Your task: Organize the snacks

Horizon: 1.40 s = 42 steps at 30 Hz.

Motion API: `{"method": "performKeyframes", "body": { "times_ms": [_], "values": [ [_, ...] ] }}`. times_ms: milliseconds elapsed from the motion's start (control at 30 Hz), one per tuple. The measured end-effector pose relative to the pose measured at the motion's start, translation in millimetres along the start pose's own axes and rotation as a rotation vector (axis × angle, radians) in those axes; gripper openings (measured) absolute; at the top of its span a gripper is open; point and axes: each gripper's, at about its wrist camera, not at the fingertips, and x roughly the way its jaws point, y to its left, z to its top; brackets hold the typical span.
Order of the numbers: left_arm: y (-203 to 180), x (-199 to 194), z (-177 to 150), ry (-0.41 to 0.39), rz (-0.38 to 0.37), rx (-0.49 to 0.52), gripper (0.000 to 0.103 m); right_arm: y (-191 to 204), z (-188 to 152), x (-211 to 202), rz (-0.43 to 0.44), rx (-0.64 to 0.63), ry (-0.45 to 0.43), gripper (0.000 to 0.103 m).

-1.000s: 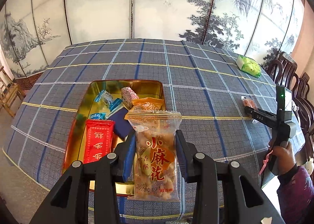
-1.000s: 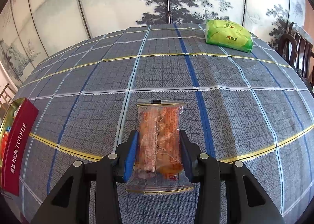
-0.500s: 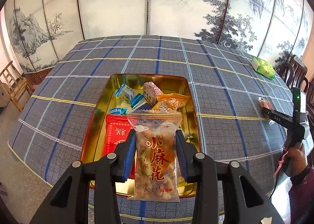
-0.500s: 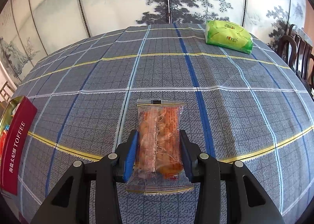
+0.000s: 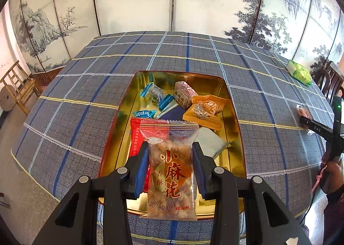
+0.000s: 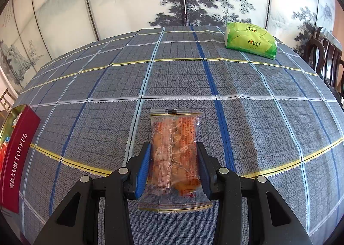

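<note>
Since a second ago the left gripper (image 5: pixel 171 167) has slid over so its clear twist-snack packet (image 5: pixel 171 172) now hangs above the gold tin (image 5: pixel 233 103) instead of off to its right; the right side hasn't budged. Left to right in the left view: wooden chair (image 5: pixel 18 88), plaid tabletop (image 5: pixel 71 98), then the tin holding a red packet (image 5: pixel 135 135), blue-wrapped candies (image 5: pixel 151 92) and an orange packet (image 5: pixel 205 111). Left fingers (image 5: pixel 140 169) are clamped on the packet's sides. Far right, a green tissue pack (image 5: pixel 300 72). In the right view, the right gripper (image 6: pixel 174 167) pinches a clear orange snack packet (image 6: pixel 175 152) lying on the cloth, tin's red "TOFFEE" wall (image 6: pixel 17 159) at the left edge.
</note>
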Motion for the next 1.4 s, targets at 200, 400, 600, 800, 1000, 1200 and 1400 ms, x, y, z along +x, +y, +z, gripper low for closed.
{"method": "performKeyframes", "body": {
  "times_ms": [200,400,600,800,1000,1200,1400],
  "values": [
    [11.2,1.8,2.9,0.006,0.000,-0.017,0.035,0.4,0.0,0.2,-0.001,-0.001,0.000,0.042],
    [22.0,8.0,7.8,0.017,0.010,-0.023,0.035,0.5,0.0,0.2,-0.001,-0.001,0.000,0.043],
    [27.3,20.1,17.5,0.033,0.014,-0.016,0.034,0.7,0.0,0.2,-0.001,-0.001,-0.001,0.043],
    [34.5,23.8,35.0,0.038,-0.006,-0.038,0.034,0.9,-0.2,0.0,-0.001,-0.002,-0.001,0.043],
    [28.6,21.4,58.4,0.008,0.005,0.006,0.034,1.3,-0.3,0.0,-0.002,-0.002,-0.001,0.043],
    [21.5,37.0,77.6,0.009,0.016,0.024,0.034,1.3,-0.4,-0.2,-0.001,-0.002,-0.001,0.043],
    [20.1,53.7,83.9,0.032,0.014,0.016,0.034,1.4,-0.3,0.2,-0.002,-0.003,-0.001,0.043]
  ]
}}
